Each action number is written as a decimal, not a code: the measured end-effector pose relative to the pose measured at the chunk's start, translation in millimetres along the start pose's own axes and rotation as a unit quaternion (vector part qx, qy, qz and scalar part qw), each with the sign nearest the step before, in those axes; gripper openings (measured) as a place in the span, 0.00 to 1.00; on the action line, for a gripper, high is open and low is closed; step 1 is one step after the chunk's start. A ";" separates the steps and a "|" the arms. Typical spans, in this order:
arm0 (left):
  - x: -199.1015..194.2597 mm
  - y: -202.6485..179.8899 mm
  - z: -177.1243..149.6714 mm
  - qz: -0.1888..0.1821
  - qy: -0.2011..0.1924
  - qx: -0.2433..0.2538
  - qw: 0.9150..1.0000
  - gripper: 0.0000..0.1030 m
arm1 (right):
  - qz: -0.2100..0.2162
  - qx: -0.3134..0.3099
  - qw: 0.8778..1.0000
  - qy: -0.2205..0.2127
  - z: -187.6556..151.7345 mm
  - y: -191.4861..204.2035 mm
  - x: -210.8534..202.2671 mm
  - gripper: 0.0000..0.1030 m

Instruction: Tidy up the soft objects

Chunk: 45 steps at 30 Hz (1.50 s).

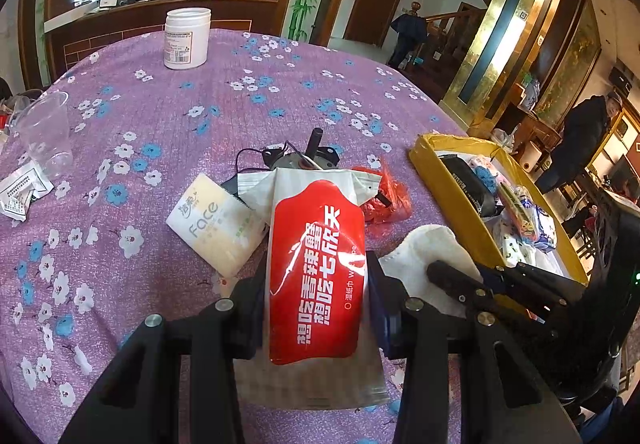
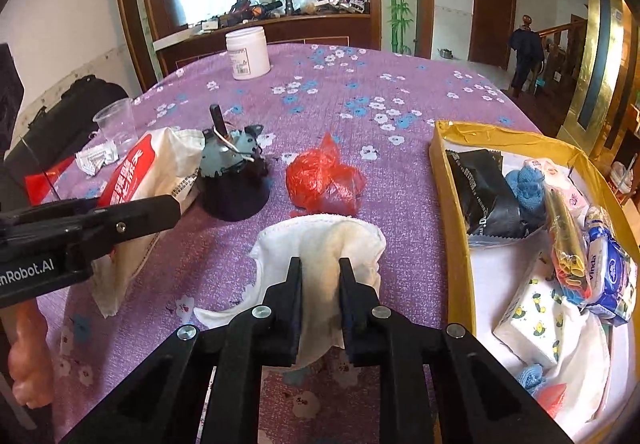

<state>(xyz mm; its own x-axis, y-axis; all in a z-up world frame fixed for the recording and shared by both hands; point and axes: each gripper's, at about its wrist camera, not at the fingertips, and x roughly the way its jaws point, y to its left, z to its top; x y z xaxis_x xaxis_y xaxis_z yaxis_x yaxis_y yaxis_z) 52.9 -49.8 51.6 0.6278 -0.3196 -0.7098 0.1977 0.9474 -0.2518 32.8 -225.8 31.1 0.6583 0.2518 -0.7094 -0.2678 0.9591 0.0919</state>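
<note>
Across the purple flowered tablecloth (image 2: 340,91), a yellow box (image 2: 452,203) of soft packets lies at three o'clock. At centre, the white cloth (image 2: 320,240) is pinched by the right gripper (image 2: 320,276) — clenched on its fold. At nine o'clock, the left gripper (image 1: 316,284) clamps the red wet-wipe packet (image 1: 316,264).

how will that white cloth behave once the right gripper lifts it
Probably floppy: the white cloth already bunches and folds between the right gripper. Likely light, so its loose edges should drape and trail on the tablecloth.
</note>
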 end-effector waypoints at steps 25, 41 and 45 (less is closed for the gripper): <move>-14.7 -42.2 -8.2 -0.035 -0.035 0.054 0.997 0.40 | -0.024 0.113 0.987 -0.116 -23.2 -58.2 -87.0 0.17; -10.9 -177.1 -10.0 -0.115 -0.006 0.110 0.987 0.40 | -0.086 0.233 0.951 -0.182 -52.6 -184.5 -163.1 0.17; 16.8 -217.5 -17.5 -0.120 0.009 0.119 0.986 0.40 | -0.108 0.257 0.944 -0.175 -64.8 -208.5 -163.6 0.17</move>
<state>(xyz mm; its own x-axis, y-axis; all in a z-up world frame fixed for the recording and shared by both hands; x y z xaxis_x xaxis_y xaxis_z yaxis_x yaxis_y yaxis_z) 7.3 -261.6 82.9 0.5280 -0.5331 -0.6611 0.5115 0.8210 -0.2536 -64.7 -475.3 82.7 0.8746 -0.0147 -0.4846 0.2161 0.9066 0.3625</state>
